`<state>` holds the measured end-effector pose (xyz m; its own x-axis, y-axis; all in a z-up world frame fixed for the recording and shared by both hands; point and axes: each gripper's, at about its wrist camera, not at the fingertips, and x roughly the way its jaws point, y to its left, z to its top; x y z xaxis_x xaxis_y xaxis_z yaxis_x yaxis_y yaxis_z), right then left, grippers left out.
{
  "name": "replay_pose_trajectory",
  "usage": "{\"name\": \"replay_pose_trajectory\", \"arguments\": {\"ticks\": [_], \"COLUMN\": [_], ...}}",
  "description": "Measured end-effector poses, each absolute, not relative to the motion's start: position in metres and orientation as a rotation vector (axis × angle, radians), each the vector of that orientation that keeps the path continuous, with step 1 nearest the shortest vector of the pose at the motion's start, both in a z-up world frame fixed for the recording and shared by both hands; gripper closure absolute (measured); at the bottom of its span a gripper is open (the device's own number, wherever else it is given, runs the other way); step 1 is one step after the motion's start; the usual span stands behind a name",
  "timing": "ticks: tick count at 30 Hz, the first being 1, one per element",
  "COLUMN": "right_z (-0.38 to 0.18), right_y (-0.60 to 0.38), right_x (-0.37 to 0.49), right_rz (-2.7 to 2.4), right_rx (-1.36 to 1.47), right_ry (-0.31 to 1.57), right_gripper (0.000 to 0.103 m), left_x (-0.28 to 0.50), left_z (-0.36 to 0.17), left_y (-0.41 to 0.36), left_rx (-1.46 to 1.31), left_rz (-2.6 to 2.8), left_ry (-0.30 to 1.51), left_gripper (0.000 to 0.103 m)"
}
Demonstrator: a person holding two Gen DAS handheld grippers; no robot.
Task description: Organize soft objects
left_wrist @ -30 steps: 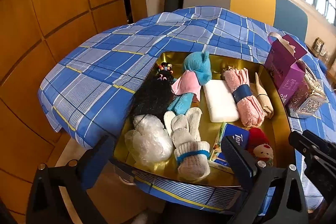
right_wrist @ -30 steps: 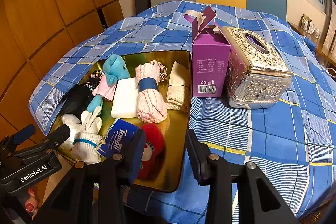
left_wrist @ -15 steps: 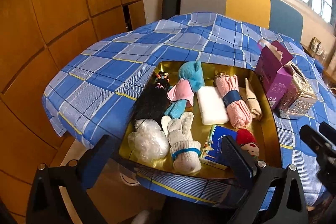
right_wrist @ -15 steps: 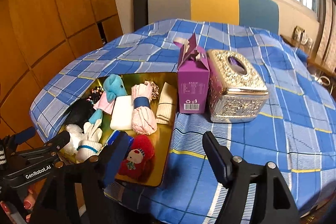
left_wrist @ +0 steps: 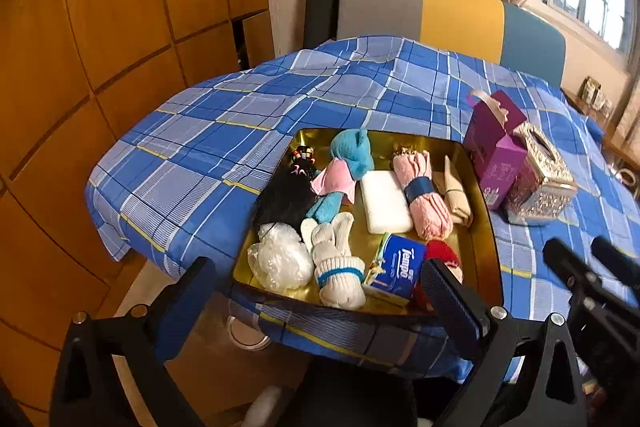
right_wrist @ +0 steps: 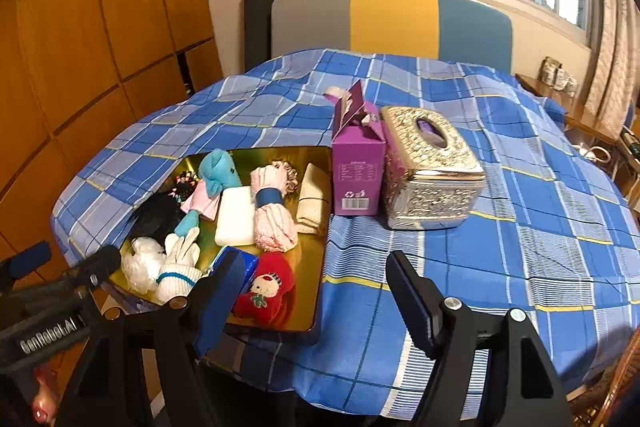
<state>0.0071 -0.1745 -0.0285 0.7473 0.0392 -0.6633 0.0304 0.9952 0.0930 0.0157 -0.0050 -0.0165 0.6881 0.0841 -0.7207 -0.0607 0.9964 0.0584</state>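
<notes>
A gold tray (left_wrist: 486, 243) (right_wrist: 316, 263) sits at the table's near edge, filled with soft things: a teal plush (left_wrist: 352, 151) (right_wrist: 218, 169), a rolled pink towel (left_wrist: 424, 195) (right_wrist: 274, 215), a white pad (left_wrist: 386, 201), white socks (left_wrist: 338, 263) (right_wrist: 178, 267), a clear plastic puff (left_wrist: 280, 259), a blue Tempo tissue pack (left_wrist: 400, 267), a red plush (right_wrist: 266, 291) and a black wig (left_wrist: 286, 195). My left gripper (left_wrist: 320, 303) is open and empty, in front of the tray. My right gripper (right_wrist: 316, 301) is open and empty, over the tray's right edge.
A purple carton (right_wrist: 356, 163) (left_wrist: 498, 151) and an ornate silver tissue box (right_wrist: 430, 171) (left_wrist: 540, 183) stand right of the tray on the blue plaid tablecloth (right_wrist: 520, 227). A grey, yellow and teal chair back (right_wrist: 392, 23) is behind the table. Wooden panels (left_wrist: 100, 27) line the left.
Both grippers have pulled back and up from the tray, so it looks smaller and farther. The right gripper's jaws have opened wider. The tray's contents have not moved.
</notes>
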Motion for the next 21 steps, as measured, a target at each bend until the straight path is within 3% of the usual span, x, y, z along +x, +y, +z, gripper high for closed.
{"name": "replay_pose_trajectory", "arguments": {"ticks": [21], "right_z": [-0.017], "right_y": [-0.167], "right_x": [-0.002], "right_rz": [-0.013], "right_rx": [0.079], "right_ry": [0.751], "right_gripper": [0.029], "left_x": [0.001], "left_z": [-0.011], "left_y": [0.005], "left_rx": [0.038], "left_rz": [0.136], "left_ry": [0.83], "left_gripper": [0.0]}}
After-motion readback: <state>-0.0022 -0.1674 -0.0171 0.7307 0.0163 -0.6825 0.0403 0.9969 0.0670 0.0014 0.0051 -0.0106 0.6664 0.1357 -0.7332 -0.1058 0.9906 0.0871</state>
